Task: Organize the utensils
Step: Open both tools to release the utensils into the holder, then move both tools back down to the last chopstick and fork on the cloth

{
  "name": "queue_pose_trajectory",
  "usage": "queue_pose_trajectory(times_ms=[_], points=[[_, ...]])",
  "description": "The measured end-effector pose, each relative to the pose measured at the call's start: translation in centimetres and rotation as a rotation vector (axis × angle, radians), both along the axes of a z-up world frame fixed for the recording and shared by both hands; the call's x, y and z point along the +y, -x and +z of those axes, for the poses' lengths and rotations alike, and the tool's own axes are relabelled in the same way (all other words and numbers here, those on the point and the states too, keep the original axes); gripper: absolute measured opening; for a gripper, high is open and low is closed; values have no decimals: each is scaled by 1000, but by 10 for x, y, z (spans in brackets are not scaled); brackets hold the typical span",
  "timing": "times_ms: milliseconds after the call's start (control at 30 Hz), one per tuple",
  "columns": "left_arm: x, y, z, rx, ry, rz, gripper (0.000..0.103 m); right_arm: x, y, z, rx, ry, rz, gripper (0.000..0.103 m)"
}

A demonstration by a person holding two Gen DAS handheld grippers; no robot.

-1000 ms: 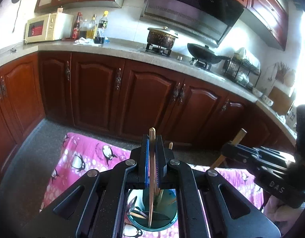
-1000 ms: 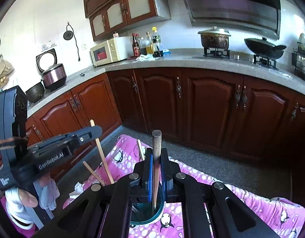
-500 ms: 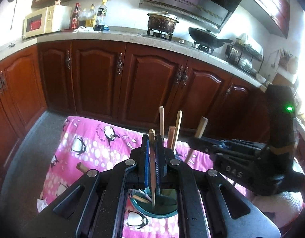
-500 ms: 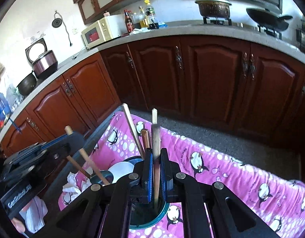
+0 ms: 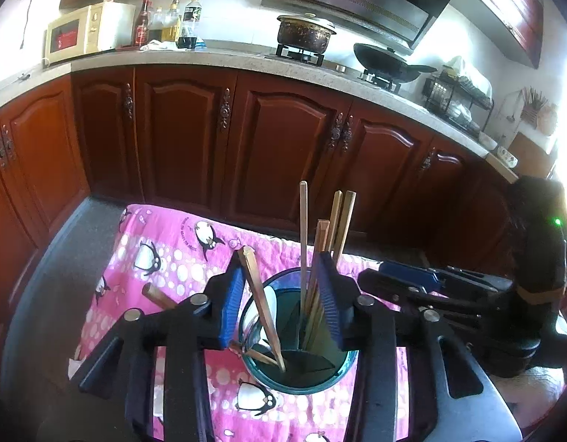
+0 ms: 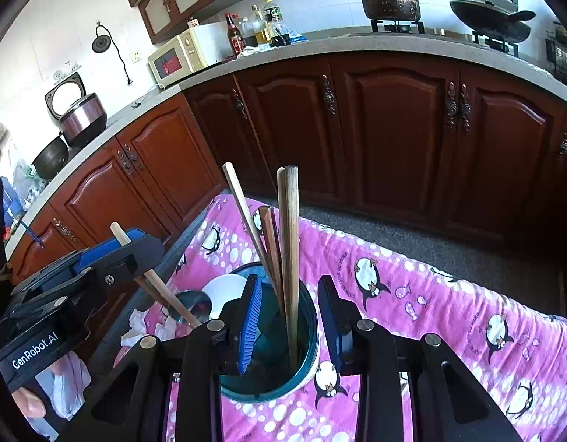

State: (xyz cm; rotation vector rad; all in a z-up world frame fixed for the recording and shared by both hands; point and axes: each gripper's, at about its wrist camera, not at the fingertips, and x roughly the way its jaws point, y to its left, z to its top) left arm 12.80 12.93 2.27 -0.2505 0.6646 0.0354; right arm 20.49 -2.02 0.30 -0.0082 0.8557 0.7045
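A teal utensil cup stands on the pink penguin cloth; it also shows in the right wrist view. Several wooden chopsticks stand in it, and one leans left. In the right wrist view a thick wooden handle stands in the cup with chopsticks. My left gripper is open above the cup, blue pads apart. My right gripper is open above the cup. The left gripper's side shows in the right wrist view.
A wooden-handled utensil lies by a white bowl and crumpled tissue on the cloth's left. Dark red cabinets and a counter with microwave, pot and wok stand behind.
Both grippers were shut on a wooden stick each, lowered them into the cup, and have opened. The sticks now stand free in the cup.
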Motion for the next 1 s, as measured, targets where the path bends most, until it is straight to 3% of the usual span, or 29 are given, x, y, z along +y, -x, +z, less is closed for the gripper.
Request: queue_pose_trajectory(times_ms=[333, 633, 800, 1000], points=[[-9, 19, 11, -16, -25, 7, 48, -29, 31, 8, -12, -25, -32, 32], [-41, 43, 16, -32, -67, -44, 51, -73, 61, 0, 3, -4, -89, 33], [-58, 56, 9, -12, -53, -96, 51, -103, 74, -15, 37, 17, -138, 34], [-78, 64, -16, 55, -35, -167, 51, -136, 81, -62, 132, 52, -196, 34]])
